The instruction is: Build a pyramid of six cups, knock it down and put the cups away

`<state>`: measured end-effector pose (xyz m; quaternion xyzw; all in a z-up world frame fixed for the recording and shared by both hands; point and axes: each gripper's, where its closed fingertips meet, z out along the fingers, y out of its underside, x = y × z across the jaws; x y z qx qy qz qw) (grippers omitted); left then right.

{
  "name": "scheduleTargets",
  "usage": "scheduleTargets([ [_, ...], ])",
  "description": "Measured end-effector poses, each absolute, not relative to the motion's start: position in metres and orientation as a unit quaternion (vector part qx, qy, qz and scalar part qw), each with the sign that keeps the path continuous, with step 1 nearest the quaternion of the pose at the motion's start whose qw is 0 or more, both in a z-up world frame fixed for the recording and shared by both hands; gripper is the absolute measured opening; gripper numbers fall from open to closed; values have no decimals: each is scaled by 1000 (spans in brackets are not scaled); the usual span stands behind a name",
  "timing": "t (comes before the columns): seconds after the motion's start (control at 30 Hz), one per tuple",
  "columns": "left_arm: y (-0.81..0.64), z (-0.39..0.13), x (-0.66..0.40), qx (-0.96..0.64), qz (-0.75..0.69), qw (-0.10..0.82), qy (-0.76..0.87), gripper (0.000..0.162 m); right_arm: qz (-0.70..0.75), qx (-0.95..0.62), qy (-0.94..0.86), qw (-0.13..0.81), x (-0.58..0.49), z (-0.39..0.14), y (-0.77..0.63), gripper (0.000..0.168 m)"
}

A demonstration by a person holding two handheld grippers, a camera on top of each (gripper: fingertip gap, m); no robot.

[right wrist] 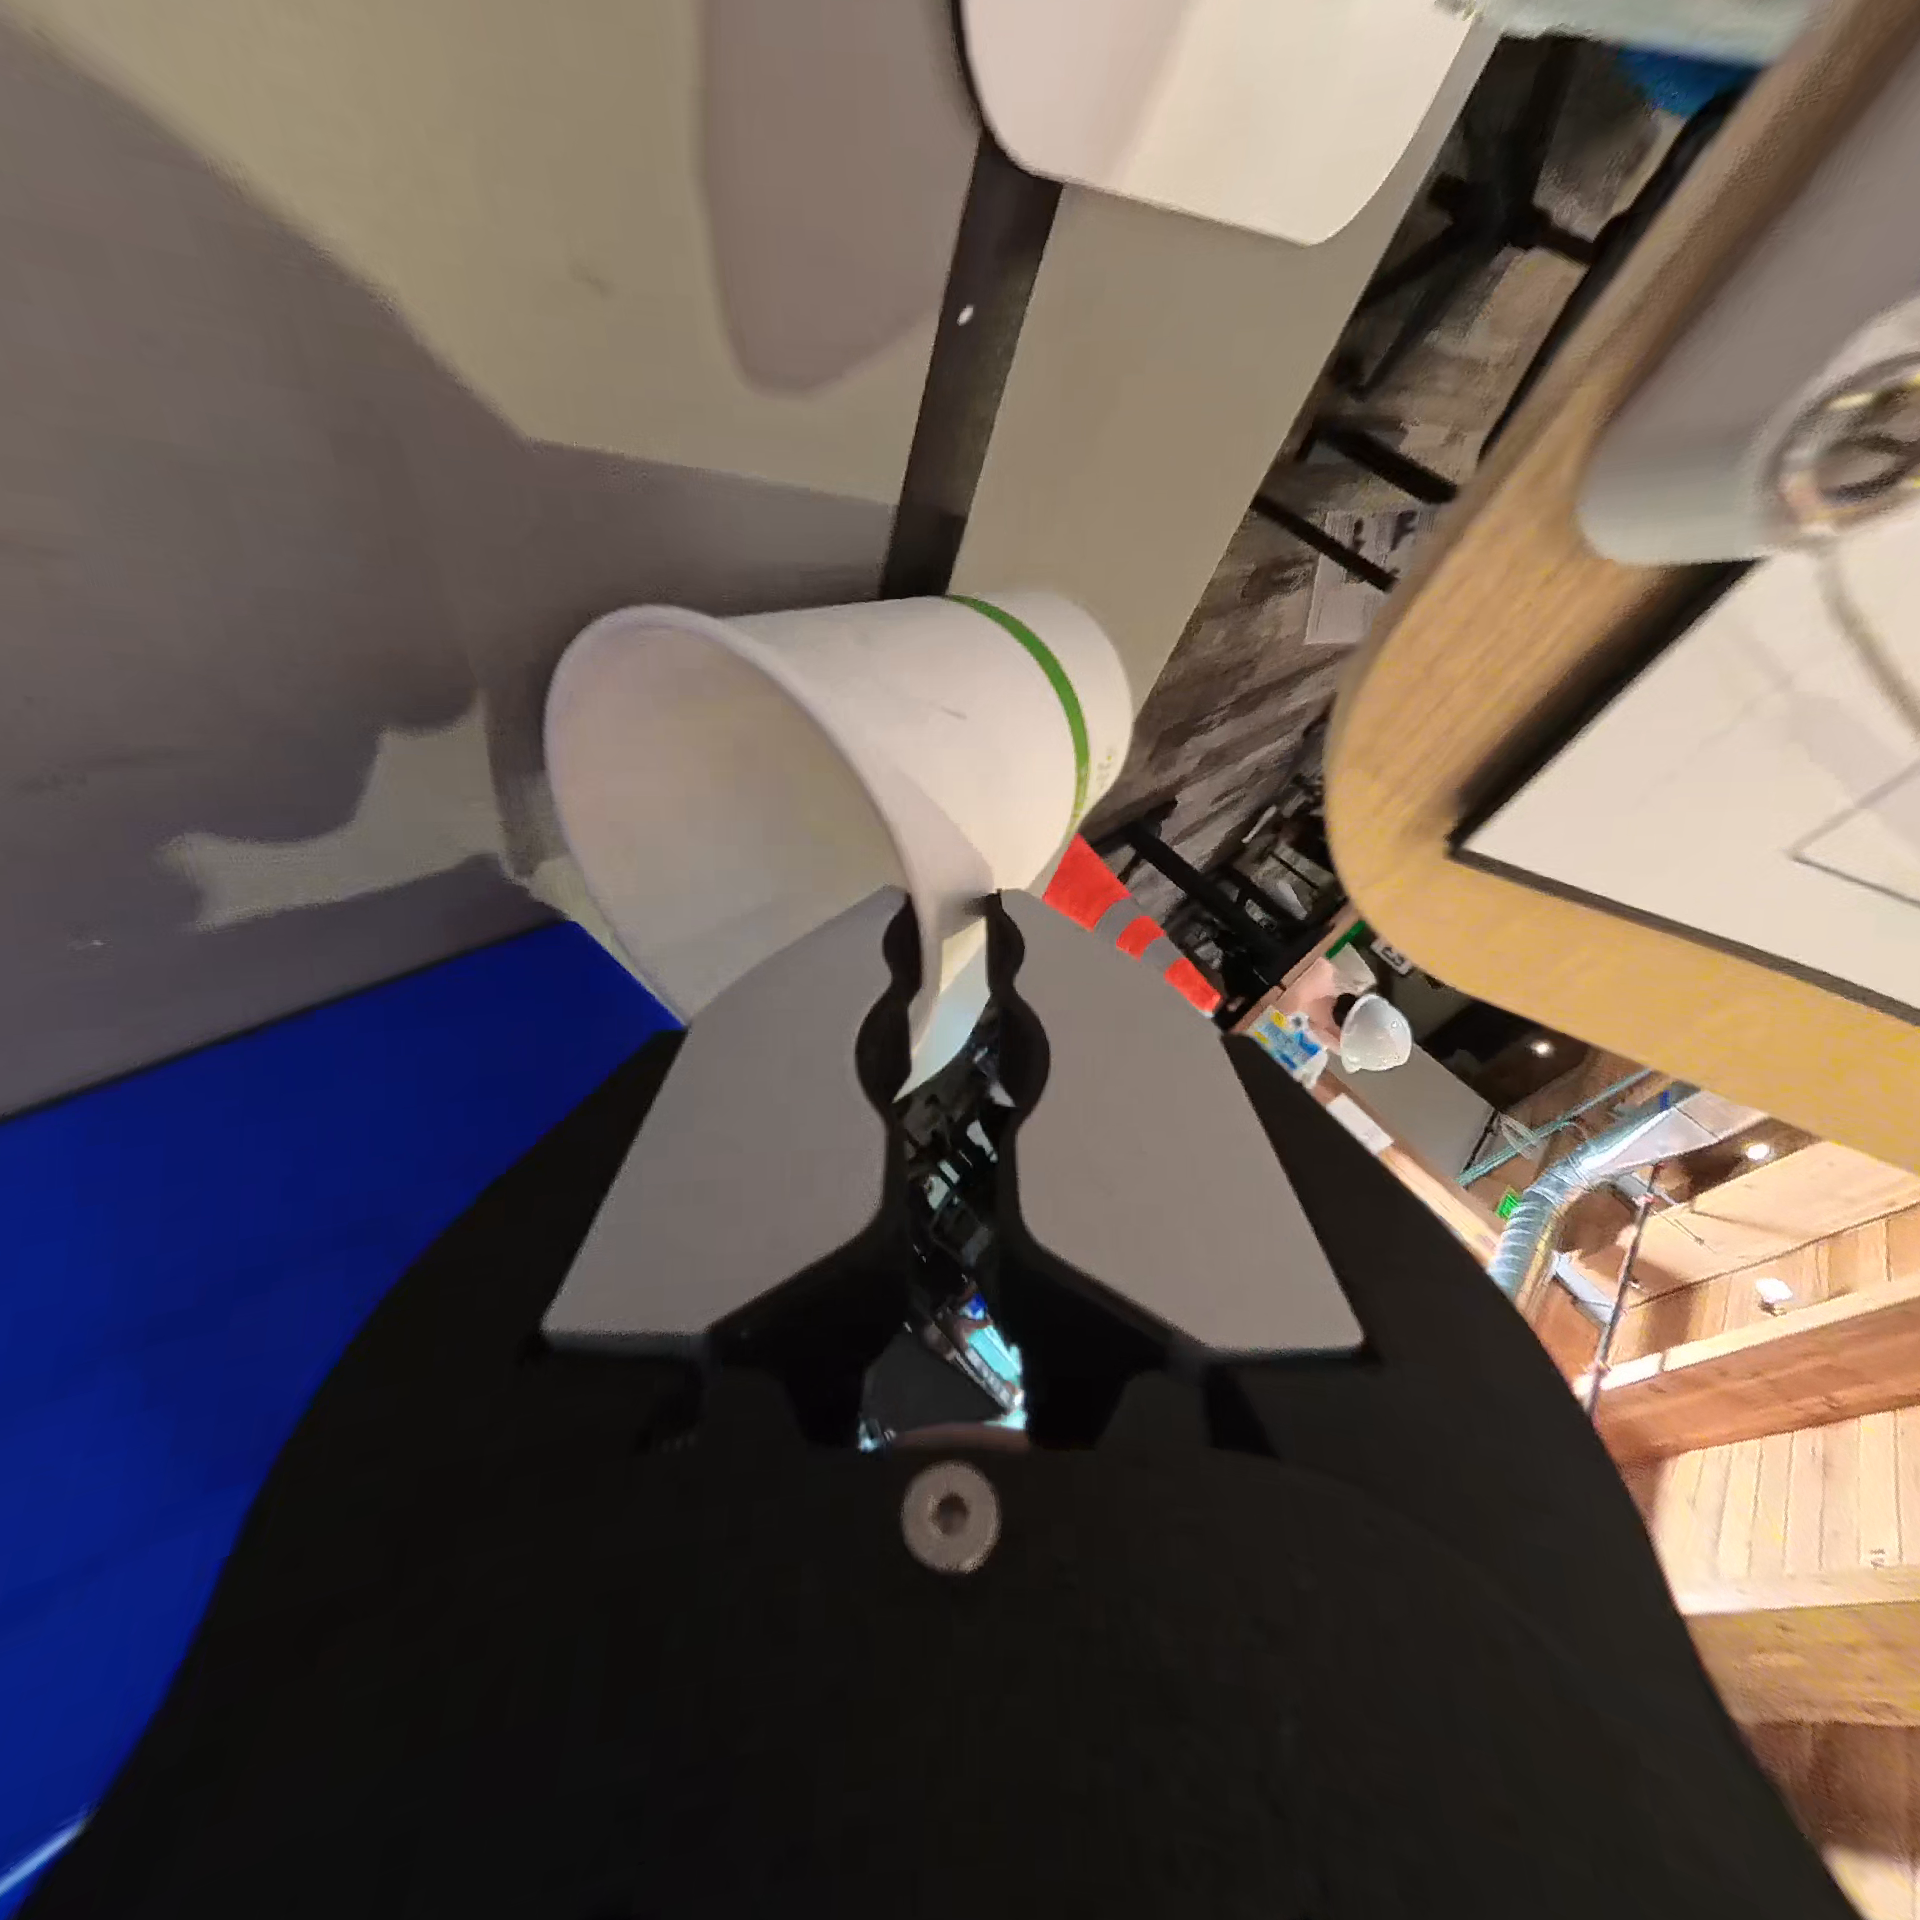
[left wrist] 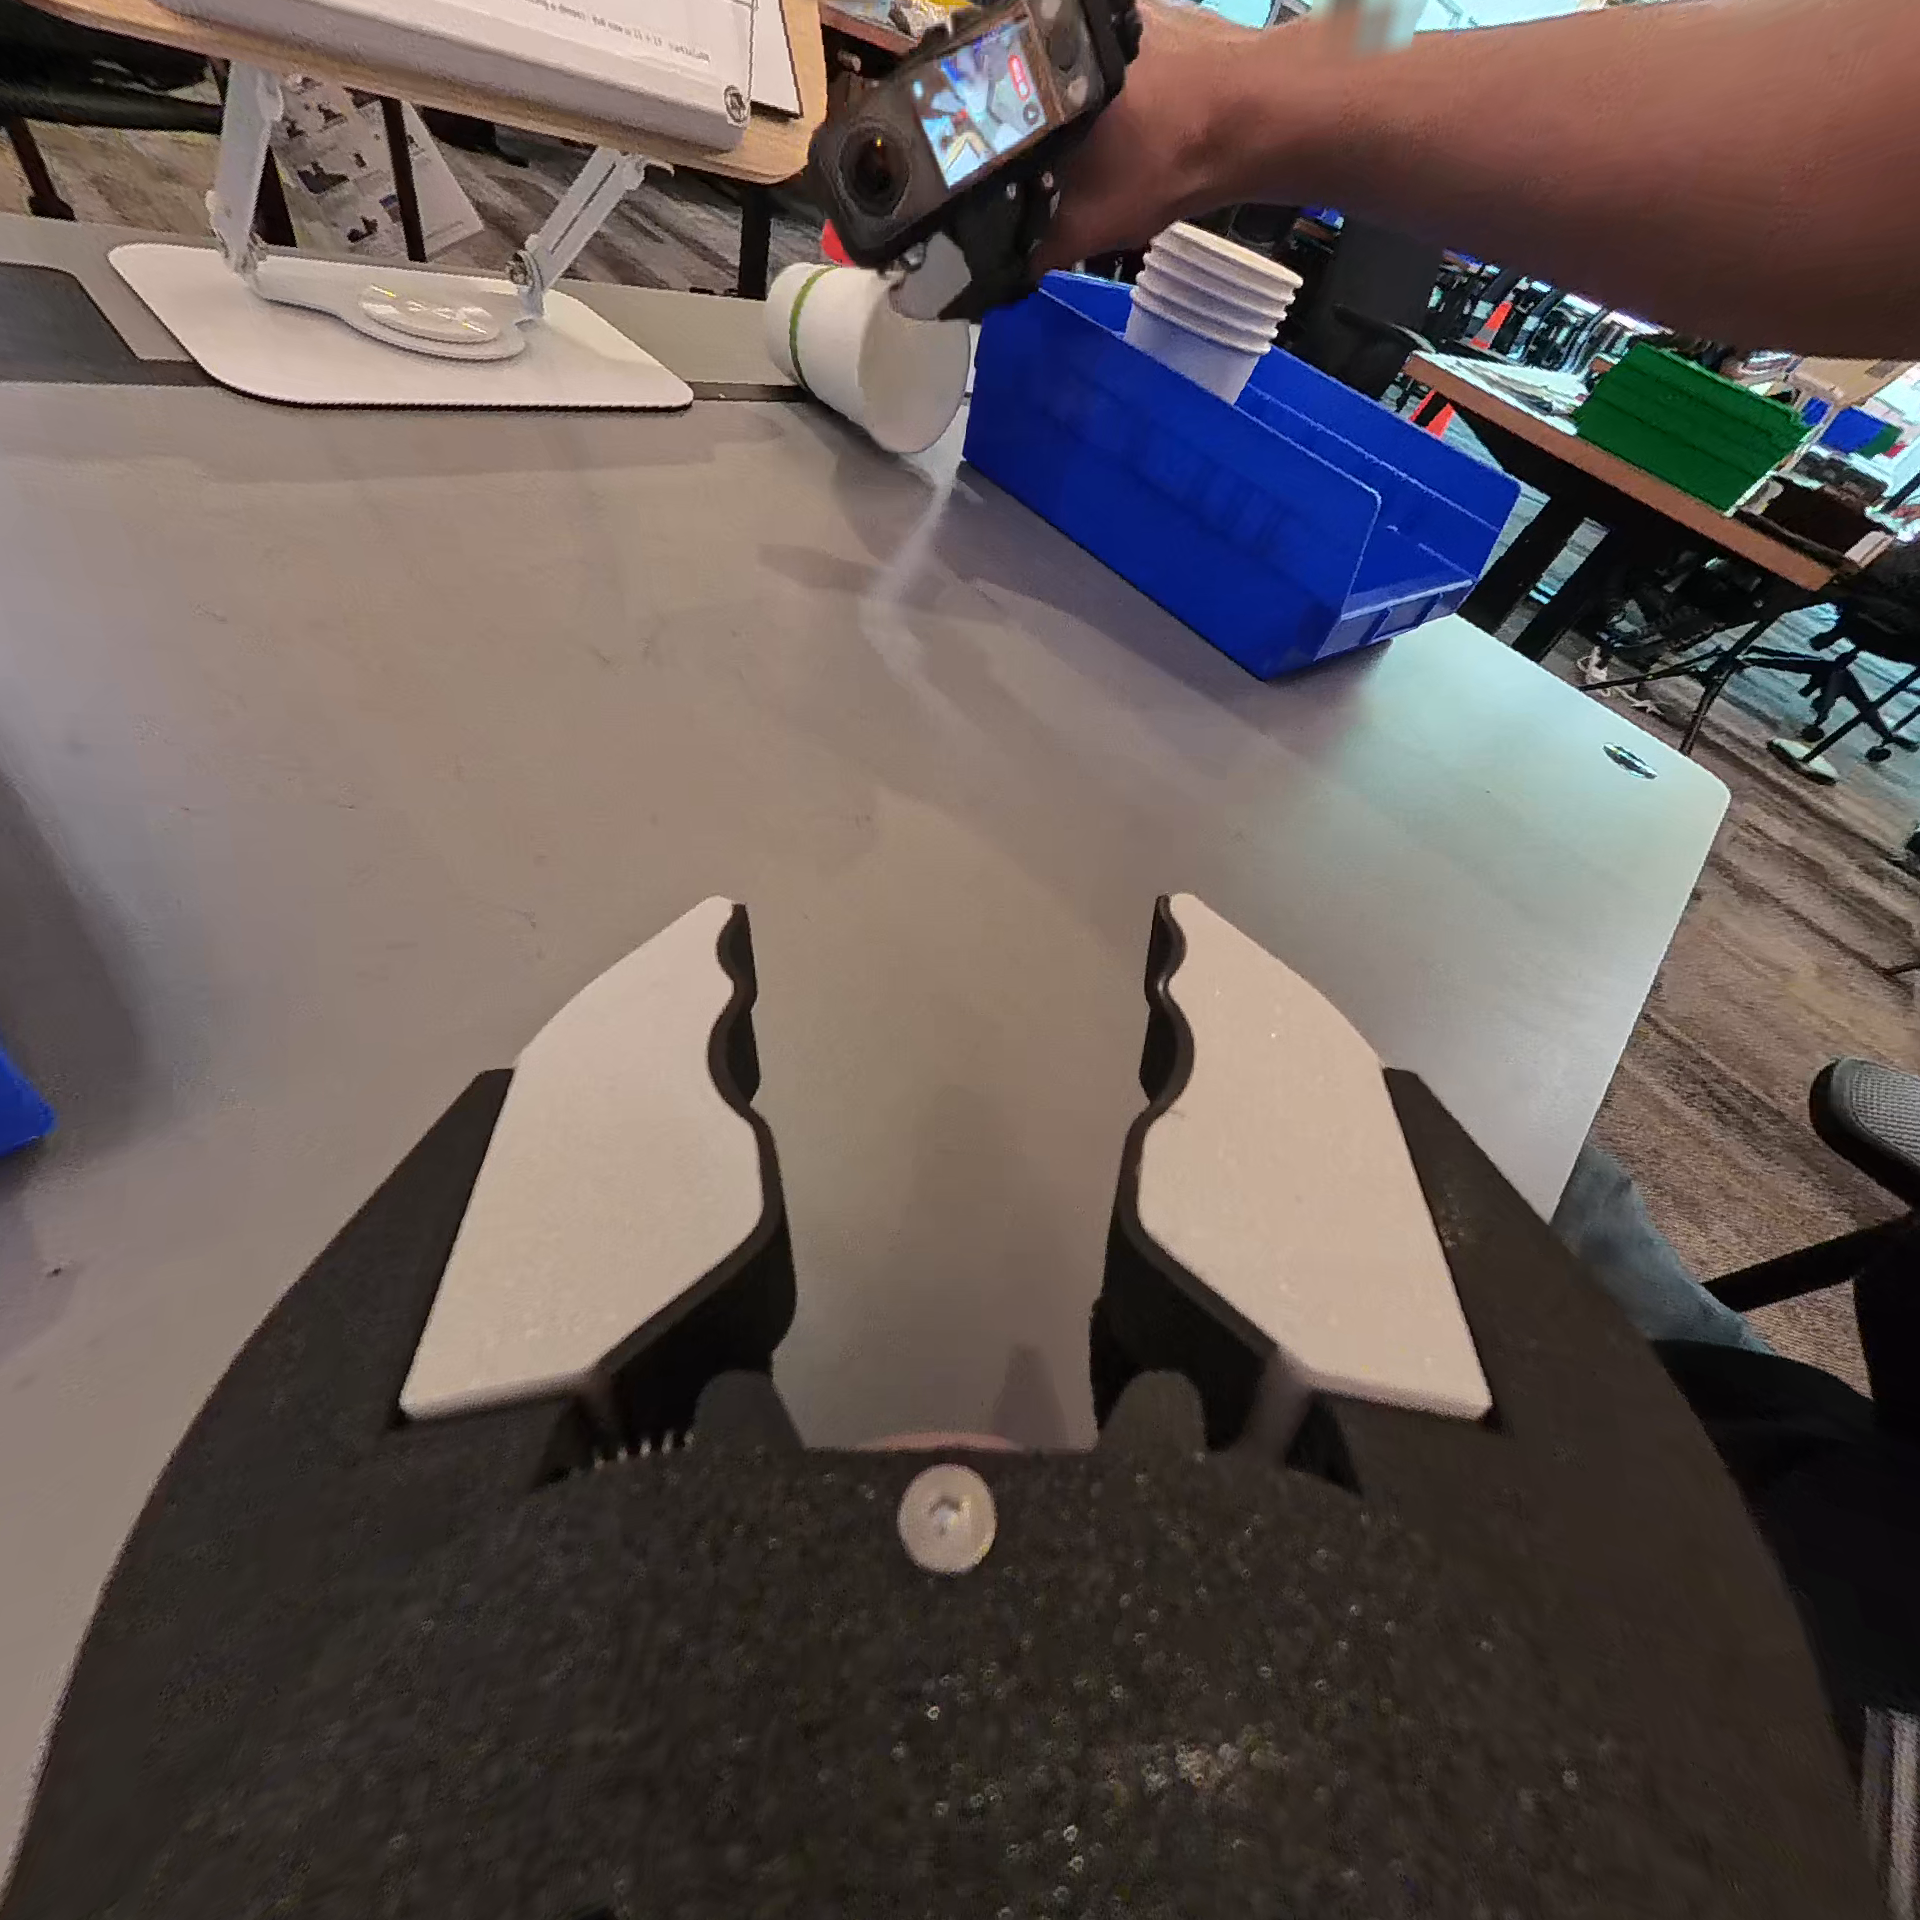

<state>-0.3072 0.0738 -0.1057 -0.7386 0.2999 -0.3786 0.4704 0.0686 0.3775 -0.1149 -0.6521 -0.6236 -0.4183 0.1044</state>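
Observation:
My right gripper is shut on the rim of a white paper cup with a green band. It holds the cup tilted on its side. In the left wrist view that cup hangs just left of a blue bin, with the right gripper above it. A stack of several nested white cups stands upside down in the bin. My left gripper is open and empty over the grey table, well in front of the bin.
A white stand on a flat base holds a board at the table's back left. The table's right edge drops to the floor, with a chair beyond. A blue object pokes in at the left edge.

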Motion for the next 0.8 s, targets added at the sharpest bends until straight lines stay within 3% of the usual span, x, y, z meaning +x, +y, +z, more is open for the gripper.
scheduleTargets([
  [0.3,72,-100,-307,-733,-403,468,285,71,-338,-690,-614,183,22,-64,319,2],
  [0.43,70,-99,-306,-730,-414,464,283,71,-246,-755,-571,208,23,-17,275,2],
  [0.67,67,-96,-304,-725,-433,459,275,71,-166,-844,-447,248,108,100,225,2],
  [0.8,66,-95,-302,-724,-438,457,274,71,-114,-904,-347,223,173,118,217,2],
])
